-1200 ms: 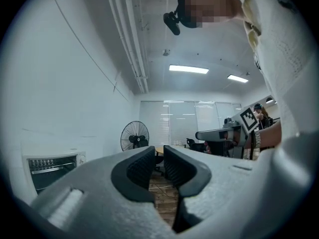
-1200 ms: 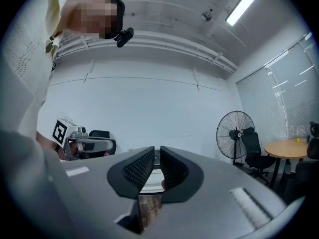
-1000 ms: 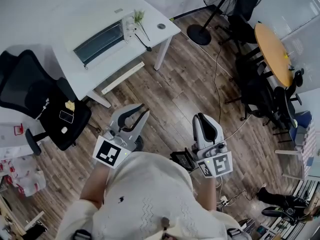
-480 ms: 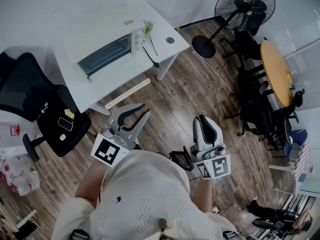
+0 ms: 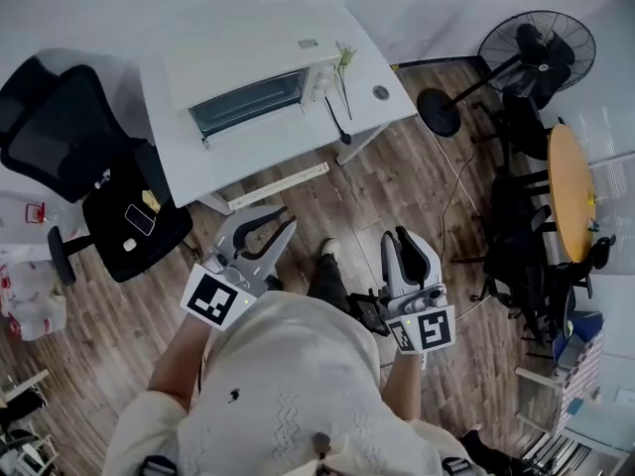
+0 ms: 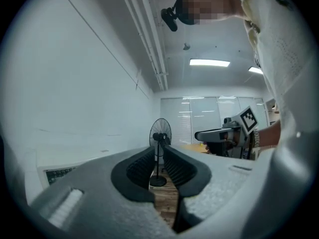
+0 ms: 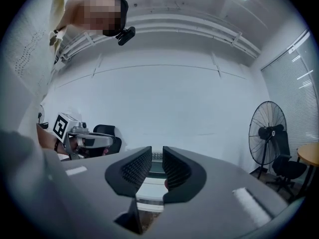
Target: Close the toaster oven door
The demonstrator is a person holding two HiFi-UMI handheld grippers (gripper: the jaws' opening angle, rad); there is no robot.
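Observation:
The white toaster oven (image 5: 248, 97) stands on a white table (image 5: 367, 117) at the top of the head view, its glass door facing me; I cannot tell whether the door is fully shut. Both grippers are held level over the wood floor, well short of the table. My left gripper (image 5: 275, 218) (image 6: 158, 156) is open by a narrow gap with nothing in it. My right gripper (image 5: 407, 238) (image 7: 157, 156) has just been opening and holds nothing; the table edge (image 7: 148, 189) shows beyond its jaws.
A black office chair (image 5: 74, 137) with a phone (image 5: 139, 219) on its seat stands left of the table. A standing fan (image 5: 541, 53) and a round orange table (image 5: 571, 191) are at the right. A green sprig (image 5: 343, 62) lies beside the oven. My foot (image 5: 323, 276) shows between the grippers.
The table and oven have shifted right and come nearer in the head view as I walk toward them with both grippers. A foot has come into view between the grippers.

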